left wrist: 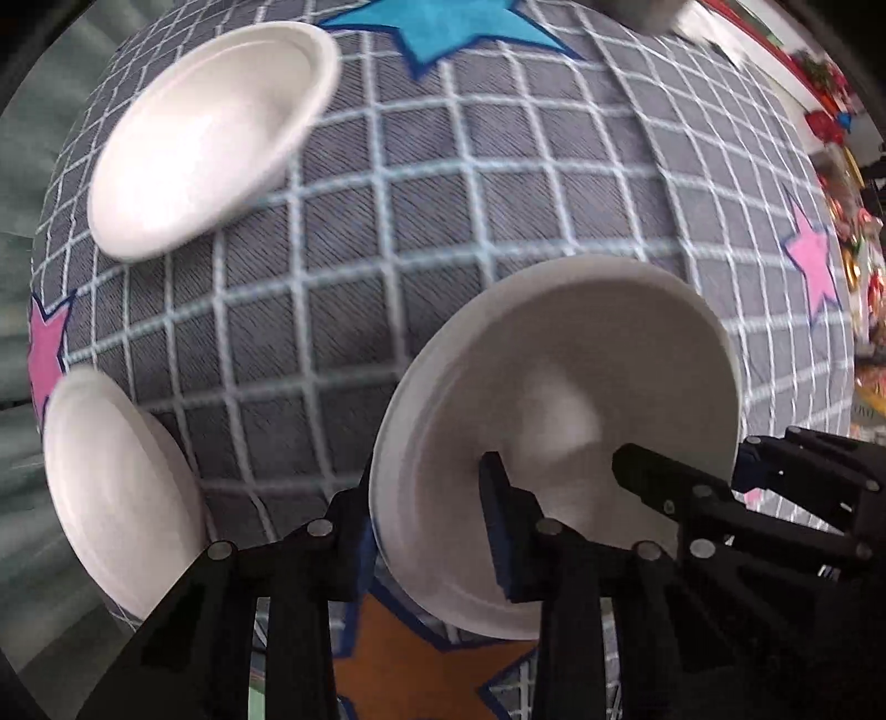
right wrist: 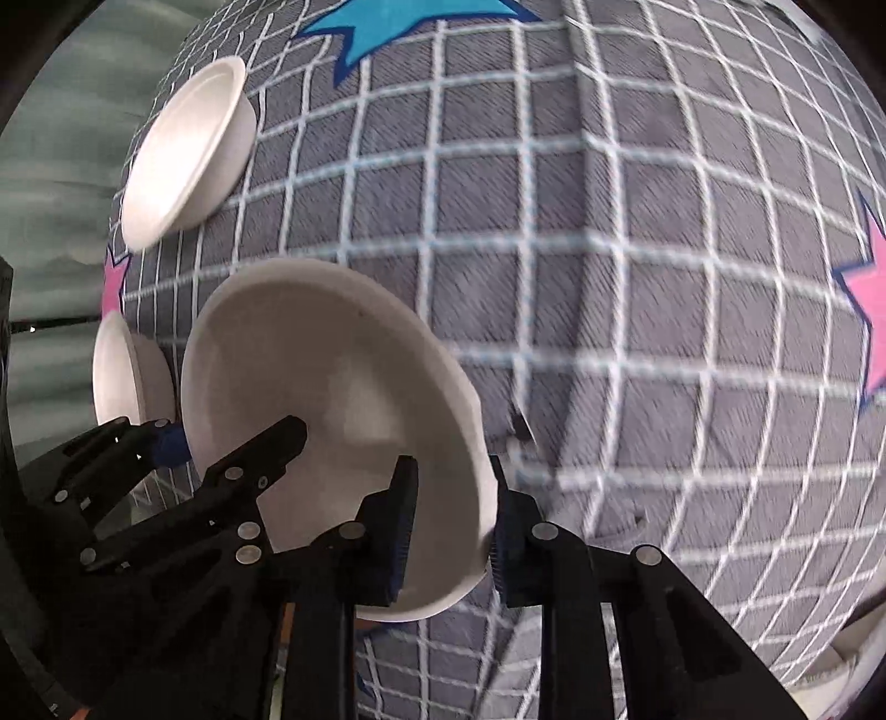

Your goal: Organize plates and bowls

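Note:
A white bowl [left wrist: 559, 410] is held above the grey checked tablecloth [left wrist: 443, 194]. My left gripper [left wrist: 426, 531] is shut on its near left rim, one finger inside and one outside. My right gripper [right wrist: 454, 526] is shut on the same bowl [right wrist: 332, 399] at its right rim. Each gripper shows in the other's view, the right one in the left wrist view [left wrist: 720, 498] and the left one in the right wrist view [right wrist: 183, 476]. A second white bowl [left wrist: 216, 138] sits at the far left of the cloth. A third white bowl [left wrist: 122, 487] sits at the near left.
The cloth has blue [left wrist: 437, 27], pink [left wrist: 814, 260] and orange [left wrist: 421, 659] stars. The table's left edge drops to a greenish floor [left wrist: 22, 277]. Colourful clutter [left wrist: 853, 232] lies beyond the right edge. The other bowls also show in the right wrist view [right wrist: 188, 149], [right wrist: 122, 371].

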The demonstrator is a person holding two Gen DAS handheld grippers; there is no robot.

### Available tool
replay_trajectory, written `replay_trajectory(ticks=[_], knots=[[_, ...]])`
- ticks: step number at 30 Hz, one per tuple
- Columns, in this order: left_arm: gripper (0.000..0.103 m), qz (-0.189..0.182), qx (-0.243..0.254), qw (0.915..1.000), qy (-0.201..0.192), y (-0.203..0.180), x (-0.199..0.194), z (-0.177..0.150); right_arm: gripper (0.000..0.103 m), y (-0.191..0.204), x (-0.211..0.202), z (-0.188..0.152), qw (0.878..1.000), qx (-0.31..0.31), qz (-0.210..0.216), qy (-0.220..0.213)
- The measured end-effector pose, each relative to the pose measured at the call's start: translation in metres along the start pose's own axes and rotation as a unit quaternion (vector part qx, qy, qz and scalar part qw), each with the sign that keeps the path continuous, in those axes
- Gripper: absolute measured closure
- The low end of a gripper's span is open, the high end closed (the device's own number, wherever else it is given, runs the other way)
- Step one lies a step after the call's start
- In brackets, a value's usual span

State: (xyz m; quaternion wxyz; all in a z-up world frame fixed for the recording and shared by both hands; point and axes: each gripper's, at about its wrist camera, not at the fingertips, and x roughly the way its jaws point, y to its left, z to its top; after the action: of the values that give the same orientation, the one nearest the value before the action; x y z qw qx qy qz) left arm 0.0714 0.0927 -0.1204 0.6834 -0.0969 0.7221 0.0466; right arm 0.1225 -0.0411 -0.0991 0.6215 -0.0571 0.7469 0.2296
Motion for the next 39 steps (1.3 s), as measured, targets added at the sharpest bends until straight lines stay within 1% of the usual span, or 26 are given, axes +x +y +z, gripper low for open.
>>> replay_trajectory(ticks=[4,8,12,15,17,18,19,20,21,22,23,25,27,28,29,32,33,35,37,38,39], knots=[[0.068,0.001,0.023,0.9997,0.004,-0.015,0.003,-0.030,0.077,-0.006,0.001,-0.033,1.000,0.002,-0.007,0.005],[0.068,-0.002,0.052,0.9986,0.005,-0.033,0.004,-0.076,0.077,-0.012,0.003,-0.068,1.000,0.009,-0.020,0.015],[0.068,-0.010,0.074,0.9971,0.013,-0.036,0.008,-0.116,0.077,-0.014,0.008,-0.108,0.999,0.019,-0.027,0.033],[0.068,-0.013,0.094,0.9953,0.022,-0.041,0.016,-0.144,0.077,-0.015,0.016,-0.132,0.998,0.024,-0.031,0.047],[0.063,-0.016,0.102,0.9942,0.030,-0.044,0.022,-0.161,0.077,-0.016,0.022,-0.143,0.998,0.028,-0.033,0.054],[0.055,-0.013,0.105,0.9938,0.032,-0.045,0.024,-0.169,0.077,-0.017,0.023,-0.146,0.997,0.031,-0.034,0.054],[0.037,-0.001,0.110,0.9935,0.030,-0.044,0.026,-0.175,0.076,-0.018,0.024,-0.148,0.997,0.032,-0.039,0.053],[0.030,0.014,0.114,0.9932,0.022,-0.041,0.025,-0.181,0.073,-0.018,0.024,-0.149,0.997,0.033,-0.044,0.054],[0.024,0.022,0.117,0.9929,0.012,-0.037,0.023,-0.188,0.066,-0.020,0.022,-0.150,0.997,0.035,-0.048,0.054],[0.023,0.020,0.118,0.9928,0.007,-0.013,0.022,-0.200,0.039,-0.025,0.018,-0.151,0.997,0.040,-0.052,0.051],[0.023,0.015,0.118,0.9928,0.007,-0.006,0.020,-0.205,0.017,-0.041,0.009,-0.151,0.997,0.041,-0.052,0.045],[0.022,0.012,0.117,0.9930,0.008,0.012,0.016,-0.212,0.016,-0.056,-0.007,-0.151,0.998,0.037,-0.052,0.027],[0.022,0.028,0.112,0.9929,0.027,0.028,0.018,-0.217,0.016,-0.065,-0.018,-0.148,0.997,0.037,-0.063,0.021],[0.022,0.031,0.112,0.9925,0.037,0.035,0.020,-0.218,0.016,-0.068,-0.023,-0.148,0.997,0.042,-0.067,0.016],[0.022,0.026,0.112,0.9926,0.037,0.044,0.018,-0.223,0.016,-0.073,-0.028,-0.142,0.997,0.047,-0.067,0.015],[0.022,0.013,0.129,0.9915,-0.006,0.071,0.004,-0.249,0.016,-0.078,-0.043,-0.133,0.995,0.063,-0.070,0.003],[0.022,0.010,0.137,0.9905,-0.011,0.075,0.000,-0.250,0.016,-0.078,-0.048,-0.130,0.995,0.066,-0.072,-0.001],[0.022,0.006,0.138,0.9903,-0.017,0.092,-0.009,-0.247,0.016,-0.073,-0.056,-0.120,0.995,0.065,-0.076,-0.008],[0.021,0.002,0.128,0.9915,-0.024,0.109,-0.019,-0.241,0.016,-0.071,-0.065,-0.110,0.995,0.058,-0.078,-0.014],[0.021,0.002,0.118,0.9926,-0.030,0.117,-0.023,-0.236,0.016,-0.056,-0.066,-0.108,0.995,0.055,-0.079,-0.016],[0.021,0.003,0.105,0.9939,-0.035,0.119,-0.028,-0.216,0.016,-0.052,-0.068,-0.102,0.995,0.050,-0.079,-0.018]])
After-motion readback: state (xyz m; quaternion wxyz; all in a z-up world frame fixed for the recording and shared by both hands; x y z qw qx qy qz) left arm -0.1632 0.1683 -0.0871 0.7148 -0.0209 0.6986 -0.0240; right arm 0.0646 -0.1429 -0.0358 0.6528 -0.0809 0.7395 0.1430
